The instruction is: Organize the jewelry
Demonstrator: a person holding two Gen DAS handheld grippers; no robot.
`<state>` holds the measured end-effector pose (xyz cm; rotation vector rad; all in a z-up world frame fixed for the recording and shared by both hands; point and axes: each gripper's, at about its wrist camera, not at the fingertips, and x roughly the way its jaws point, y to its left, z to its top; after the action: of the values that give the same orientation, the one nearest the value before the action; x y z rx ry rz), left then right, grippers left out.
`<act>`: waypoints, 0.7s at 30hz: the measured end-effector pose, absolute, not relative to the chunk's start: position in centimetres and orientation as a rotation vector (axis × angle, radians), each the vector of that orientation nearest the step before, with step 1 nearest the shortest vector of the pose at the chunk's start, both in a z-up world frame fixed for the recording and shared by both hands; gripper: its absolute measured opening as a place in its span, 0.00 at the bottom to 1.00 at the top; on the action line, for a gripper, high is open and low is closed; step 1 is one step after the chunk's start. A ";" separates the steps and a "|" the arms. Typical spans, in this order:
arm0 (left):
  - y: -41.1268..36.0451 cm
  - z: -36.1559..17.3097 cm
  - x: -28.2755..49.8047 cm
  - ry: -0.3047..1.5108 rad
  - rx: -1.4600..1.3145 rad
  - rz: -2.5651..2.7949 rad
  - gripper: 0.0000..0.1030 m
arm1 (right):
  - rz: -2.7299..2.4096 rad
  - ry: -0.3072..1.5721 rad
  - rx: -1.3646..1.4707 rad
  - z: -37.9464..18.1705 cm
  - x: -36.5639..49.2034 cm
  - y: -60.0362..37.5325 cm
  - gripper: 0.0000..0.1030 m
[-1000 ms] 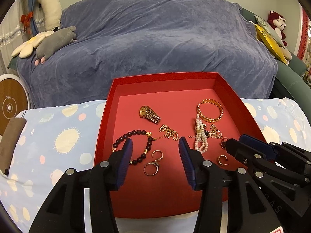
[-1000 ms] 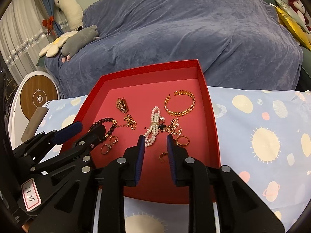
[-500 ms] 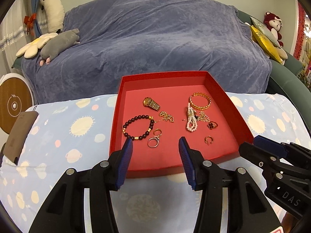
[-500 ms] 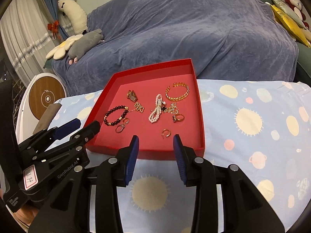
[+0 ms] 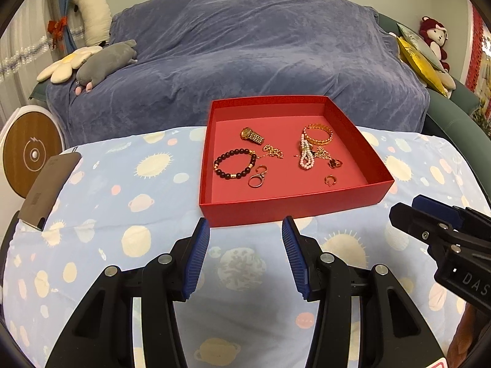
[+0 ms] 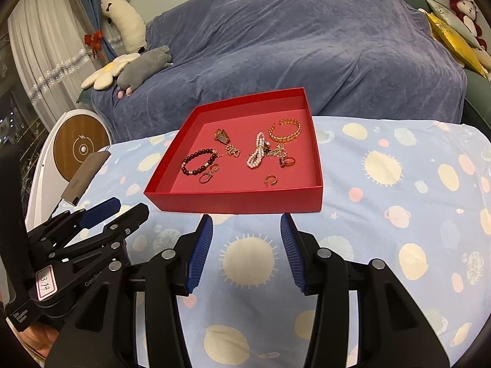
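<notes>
Now the red tray [image 5: 294, 207] sits on the patterned cloth [image 5: 122, 214] well ahead of both grippers, which one second ago reached over its front wall. Left gripper [image 5: 245, 230] and right gripper [image 6: 246, 225] hover over the cloth, jaws spread wide, holding nothing; the right jaws were nearly together earlier. Bead bracelet [image 5: 234, 164], pearls [image 5: 306, 157], bangle [image 5: 319, 135], watch [image 5: 251, 135] and rings [image 5: 257, 178] lie unmoved in the tray.

A blue-draped sofa [image 5: 245, 49] stands behind the table's planet-print cloth [image 5: 122, 214]; plush toys [image 5: 92, 61] lie left, curtains [image 6: 27, 61] beyond.
</notes>
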<state>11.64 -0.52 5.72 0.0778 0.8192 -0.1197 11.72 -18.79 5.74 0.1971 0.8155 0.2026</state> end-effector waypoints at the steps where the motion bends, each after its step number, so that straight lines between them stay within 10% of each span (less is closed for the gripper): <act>1: -0.2 5.5 11.6 0.820 0.067 -0.117 0.48 | 0.200 0.819 0.192 5.6 11.8 -18.7 0.43; 21: 0.0 3.9 12.8 0.849 0.079 -0.102 0.58 | 0.158 0.838 0.142 4.5 12.4 -18.4 0.58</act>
<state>12.83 0.00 3.94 0.0791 0.8491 -0.1024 12.45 -18.43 4.48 0.1421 0.8376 0.1579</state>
